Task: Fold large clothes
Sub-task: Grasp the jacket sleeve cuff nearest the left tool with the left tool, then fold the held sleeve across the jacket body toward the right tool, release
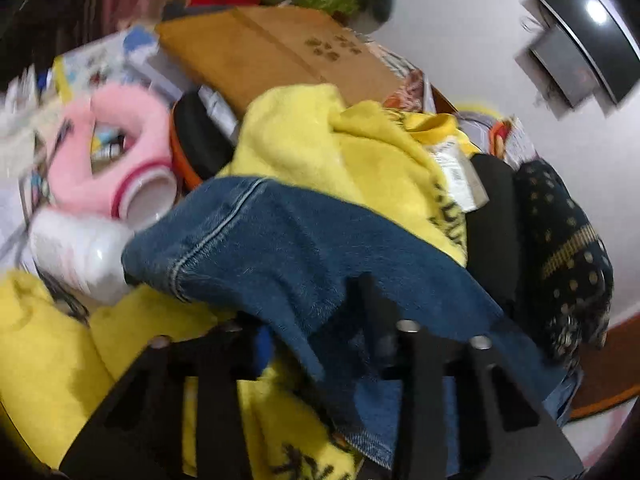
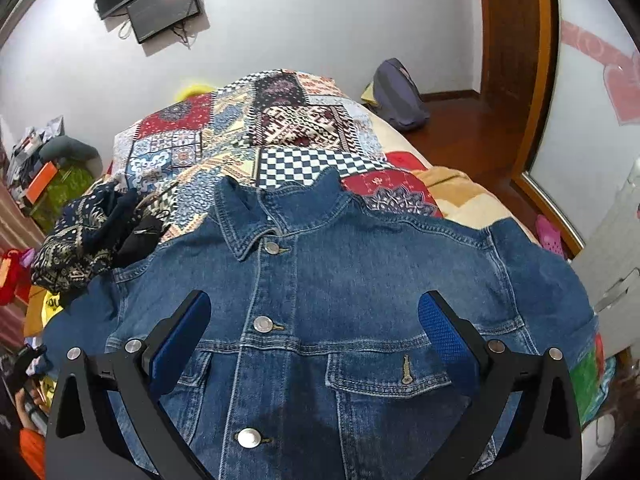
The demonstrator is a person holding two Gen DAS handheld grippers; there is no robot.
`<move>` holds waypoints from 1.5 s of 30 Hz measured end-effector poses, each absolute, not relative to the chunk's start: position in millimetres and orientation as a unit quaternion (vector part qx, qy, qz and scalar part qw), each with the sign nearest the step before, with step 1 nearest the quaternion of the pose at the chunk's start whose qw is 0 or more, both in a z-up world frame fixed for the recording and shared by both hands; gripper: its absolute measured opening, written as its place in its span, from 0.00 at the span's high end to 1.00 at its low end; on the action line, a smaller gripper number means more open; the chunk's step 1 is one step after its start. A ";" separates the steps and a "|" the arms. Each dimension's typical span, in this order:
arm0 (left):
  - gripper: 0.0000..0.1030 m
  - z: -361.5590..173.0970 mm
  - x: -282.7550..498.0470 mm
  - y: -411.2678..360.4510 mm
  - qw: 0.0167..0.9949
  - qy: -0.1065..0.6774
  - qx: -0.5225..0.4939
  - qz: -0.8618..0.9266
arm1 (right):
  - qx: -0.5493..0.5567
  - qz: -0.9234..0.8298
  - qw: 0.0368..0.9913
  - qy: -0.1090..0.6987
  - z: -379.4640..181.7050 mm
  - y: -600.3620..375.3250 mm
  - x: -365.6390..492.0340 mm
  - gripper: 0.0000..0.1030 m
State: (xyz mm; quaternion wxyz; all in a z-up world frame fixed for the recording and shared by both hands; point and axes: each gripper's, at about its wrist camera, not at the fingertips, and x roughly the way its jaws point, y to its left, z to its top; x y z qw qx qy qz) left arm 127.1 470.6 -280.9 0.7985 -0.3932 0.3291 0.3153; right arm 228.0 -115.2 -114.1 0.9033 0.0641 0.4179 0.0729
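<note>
The denim jacket (image 2: pixel 320 320) lay front-up on a patchwork quilt (image 2: pixel 248 136) and filled the middle and lower part of the right wrist view, its collar toward the top of the frame and its metal buttons (image 2: pixel 262 324) running down the centre. The right gripper (image 2: pixel 314 320) hung over the chest with its jaws wide; the blue pads (image 2: pixel 440 320) stood apart at lower left and lower right and pressed on nothing. A dark patterned cloth (image 2: pixel 80 240) sat bunched just beside the jacket's left shoulder.

In the left wrist view, which was blurred, a denim sleeve (image 1: pixel 280 248) crossed the middle of the frame over a yellow garment (image 1: pixel 340 148). The left gripper (image 1: pixel 316 344) stood at the bottom centre with its jaws narrow, and the denim ran down between its fingers (image 1: pixel 416 360); it looked pinched there, though the blur left the contact unsure. A pink plush toy (image 1: pixel 132 152) lay at middle left, and a brown cardboard box (image 1: pixel 280 52) sat above the yellow heap.
</note>
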 end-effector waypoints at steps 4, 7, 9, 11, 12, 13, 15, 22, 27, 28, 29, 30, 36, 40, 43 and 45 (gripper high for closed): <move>0.94 -227.9 137.1 444.4 0.843 0.318 -0.303 0.309 | 0.055 0.084 0.907 0.410 -104.4 -109.9 228.1 0.00; 0.95 -182.8 140.9 422.1 0.876 0.291 -0.269 0.276 | 0.054 0.093 0.911 0.398 -94.0 -105.9 225.3 0.00; 0.95 -142.0 143.3 397.3 0.904 0.258 -0.243 0.241 | 0.052 0.098 0.913 0.392 -90.3 -104.3 222.6 0.00; 0.96 -101.5 145.9 368.6 0.928 0.225 -0.210 0.210 | 0.048 0.108 0.915 0.386 -85.9 -102.3 219.7 0.00; 0.96 -85.0 147.8 355.4 0.937 0.212 -0.196 0.195 | 0.046 0.113 0.915 0.383 -84.2 -101.7 218.7 0.00; 0.96 -65.3 151.4 338.4 0.948 0.197 -0.181 0.175 | 0.046 0.118 0.916 0.381 -82.8 -101.3 218.0 0.00; 0.96 -38.1 159.3 311.9 0.959 0.182 -0.160 0.145 | 0.045 0.127 0.917 0.377 -80.8 -101.7 217.2 0.00; 0.96 11.0 218.9 192.7 0.980 0.172 -0.084 0.047 | 0.062 0.153 0.915 0.368 -78.1 -116.1 221.1 0.00; 0.96 -10.3 271.1 112.7 0.974 0.216 -0.062 -0.013 | 0.081 0.149 0.913 0.371 -80.6 -146.3 223.8 0.00; 0.96 -19.6 281.7 94.8 0.971 0.230 -0.058 -0.027 | 0.083 0.145 0.912 0.374 -81.7 -153.5 223.8 0.00; 0.96 -26.0 288.4 83.0 0.968 0.240 -0.056 -0.036 | 0.084 0.142 0.912 0.375 -82.2 -158.7 223.2 0.00; 0.96 -37.6 298.3 65.2 0.963 0.259 -0.053 -0.052 | 0.084 0.137 0.912 0.377 -83.5 -166.0 222.9 0.00; 0.96 -105.4 325.7 -24.4 0.926 0.356 -0.011 -0.127 | 0.087 0.108 0.907 0.397 -96.2 -201.8 221.7 0.00; 0.96 -150.9 318.8 -73.7 0.895 0.413 0.027 -0.168 | 0.087 0.095 0.903 0.409 -104.7 -219.0 216.4 0.00; 0.95 -173.8 314.4 -96.0 0.874 0.447 0.046 -0.185 | 0.083 0.087 0.900 0.418 -110.0 -227.7 211.9 0.00; 0.95 -185.8 308.5 -108.2 0.858 0.470 0.066 -0.194 | 0.089 0.084 0.898 0.423 -112.0 -233.1 209.0 0.00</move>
